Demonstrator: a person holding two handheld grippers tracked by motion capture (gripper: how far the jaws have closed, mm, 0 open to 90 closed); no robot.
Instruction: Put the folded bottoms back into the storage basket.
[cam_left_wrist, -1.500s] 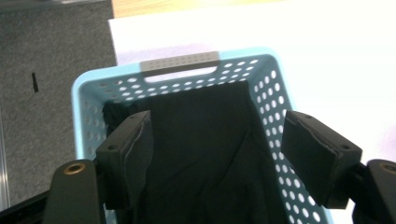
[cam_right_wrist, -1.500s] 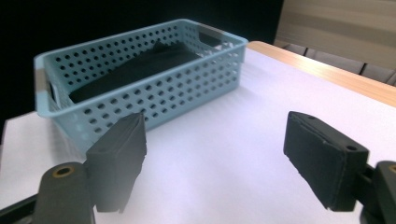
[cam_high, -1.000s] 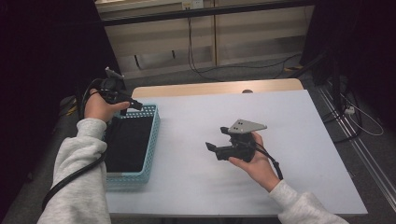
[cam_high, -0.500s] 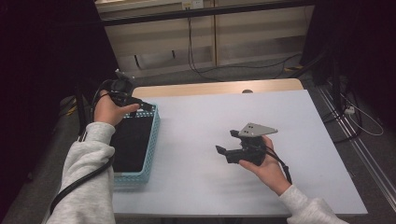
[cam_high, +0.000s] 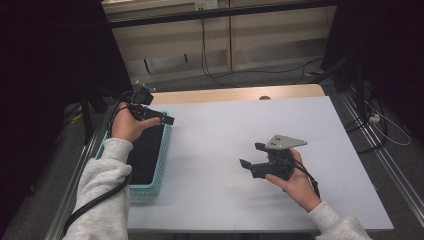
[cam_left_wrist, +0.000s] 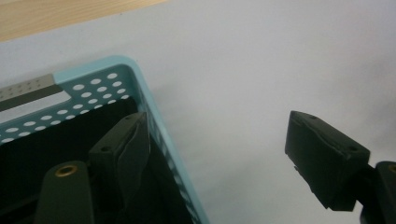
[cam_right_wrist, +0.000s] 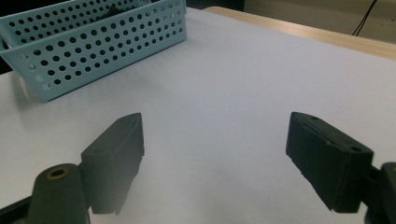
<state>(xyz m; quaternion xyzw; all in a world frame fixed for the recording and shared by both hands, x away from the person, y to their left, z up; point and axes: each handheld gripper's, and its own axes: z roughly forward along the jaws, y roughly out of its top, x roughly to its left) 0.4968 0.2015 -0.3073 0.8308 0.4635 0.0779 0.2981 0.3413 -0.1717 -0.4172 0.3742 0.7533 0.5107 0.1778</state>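
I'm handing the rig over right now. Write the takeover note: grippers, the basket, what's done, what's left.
Left gripper: open, nothing held, fingers straddling the far right rim of the light blue basket.
Right gripper: open, nothing held, over bare white table, pointing toward the basket.
Basket: at the table's left edge; its inside looks dark, contents cannot be told.
Done: nothing gripped yet.
Left: probably closing the left fingers on the rim.
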